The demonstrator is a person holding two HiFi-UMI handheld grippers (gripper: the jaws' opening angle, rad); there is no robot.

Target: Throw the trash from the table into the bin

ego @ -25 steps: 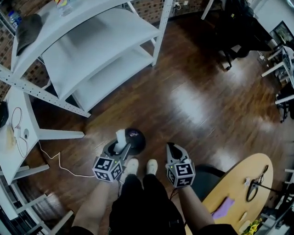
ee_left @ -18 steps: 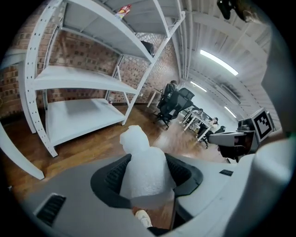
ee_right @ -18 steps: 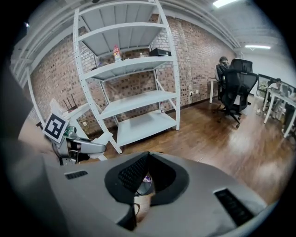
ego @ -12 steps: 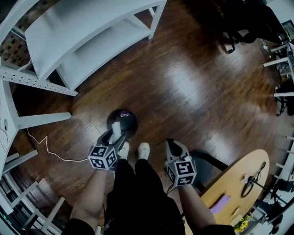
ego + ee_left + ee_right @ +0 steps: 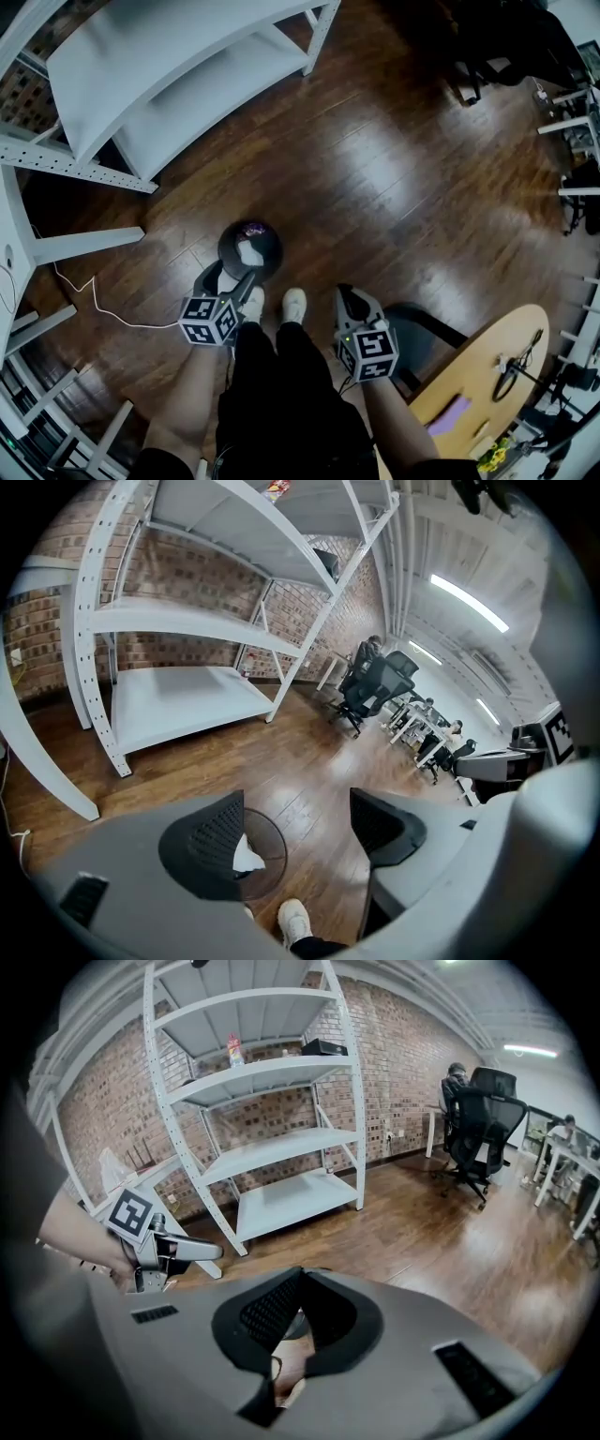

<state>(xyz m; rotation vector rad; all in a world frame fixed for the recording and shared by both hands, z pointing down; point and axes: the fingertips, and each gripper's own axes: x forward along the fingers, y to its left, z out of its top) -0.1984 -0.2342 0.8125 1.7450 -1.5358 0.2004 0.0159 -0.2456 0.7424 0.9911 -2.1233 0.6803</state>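
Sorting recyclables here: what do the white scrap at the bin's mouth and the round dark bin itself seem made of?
White crumpled scrap: likely paper or tissue, matte, with creased, ragged edges. Round dark bin: thin rim and seemingly see-through wall suggest wire mesh, possibly plastic; finish dull black.

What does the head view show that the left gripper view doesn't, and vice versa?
Head view only: the round wooden table with a purple item on it. Left gripper view only: ceiling lights and people seated at desks. Both: the left gripper, whose jaws have just been opening with nothing between them, at the black bin holding white trash, plus the white shelving.
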